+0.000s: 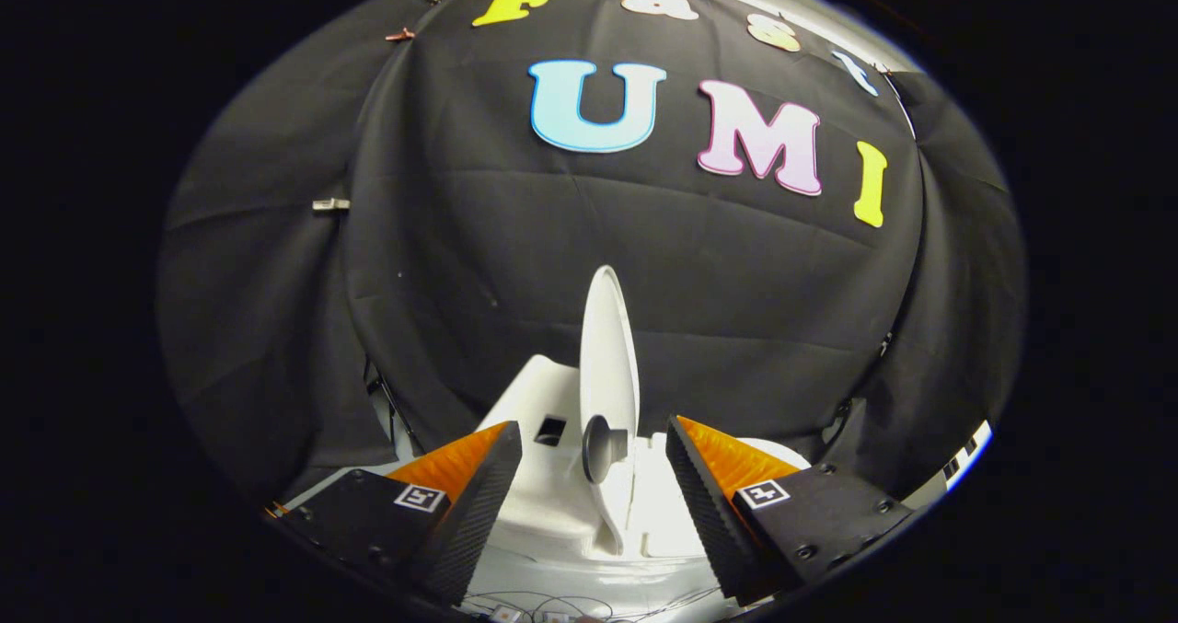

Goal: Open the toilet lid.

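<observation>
Lid (607,347) stands raised, edge-on above the toilet (543,503) between and just beyond the gripper (594,480), whose jaws are spread and pinch nothing, so opening looks nearly done.

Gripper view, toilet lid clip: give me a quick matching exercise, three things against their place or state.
Things:
1. toilet lid
2. lid knob
3. claw

States:
A. open, fingers apart, pressing on nothing
B. raised, standing upright and edge-on
C. dark, on the lid's side, between the two fingers

Pairs: 1-B, 2-C, 3-A
</observation>
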{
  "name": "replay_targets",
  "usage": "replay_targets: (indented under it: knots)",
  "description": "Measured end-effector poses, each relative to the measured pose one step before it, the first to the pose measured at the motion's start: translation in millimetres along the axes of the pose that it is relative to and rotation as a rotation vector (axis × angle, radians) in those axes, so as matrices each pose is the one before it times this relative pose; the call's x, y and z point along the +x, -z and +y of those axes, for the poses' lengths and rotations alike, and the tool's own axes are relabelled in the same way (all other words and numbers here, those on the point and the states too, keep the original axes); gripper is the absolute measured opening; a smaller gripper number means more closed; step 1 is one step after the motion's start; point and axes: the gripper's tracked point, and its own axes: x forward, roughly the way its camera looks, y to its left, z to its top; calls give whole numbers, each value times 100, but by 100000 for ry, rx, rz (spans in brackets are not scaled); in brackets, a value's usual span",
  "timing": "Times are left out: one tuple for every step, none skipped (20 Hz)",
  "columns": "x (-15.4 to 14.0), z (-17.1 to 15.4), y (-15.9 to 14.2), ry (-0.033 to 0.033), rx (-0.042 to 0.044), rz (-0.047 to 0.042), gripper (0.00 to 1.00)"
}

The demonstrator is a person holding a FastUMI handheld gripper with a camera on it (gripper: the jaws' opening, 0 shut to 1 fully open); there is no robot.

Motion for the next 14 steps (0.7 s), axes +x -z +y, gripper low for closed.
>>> replay_targets:
  knots:
    - [-531, -44, -786, -1848, 914, -2343, 99]
    - [-548, -255, -724, -1501, 751, -1820, 99]
    - [-500, -285, -580, -1917, 777, -2018, 99]
    - [-384, -561, -496, -1527, 179, -1693, 99]
    - [-430, -704, -536, -1100, -408, -1960, 99]
    - [-492, -1031, -224, -474, -553, -1100, 98]
    - [-512, -1037, -436, -638, -51, -2691, 99]
    - [-474, -1454, -382, 561, -440, -2175, 99]
    - [-464, -1571, -318, 271, -142, -2382, 99]
    - [-653, -1679, -264, 365, 81, -1765, 99]
    - [-725, -1552, -11, -38, 394, -2008, 98]
    - [-613, -1786, 132, 496, 371, -836, 98]
    - [-509, -1787, 257, 218, 426, -1739, 98]
    - [-525, -2228, 230, 1893, -516, -1501, 98]
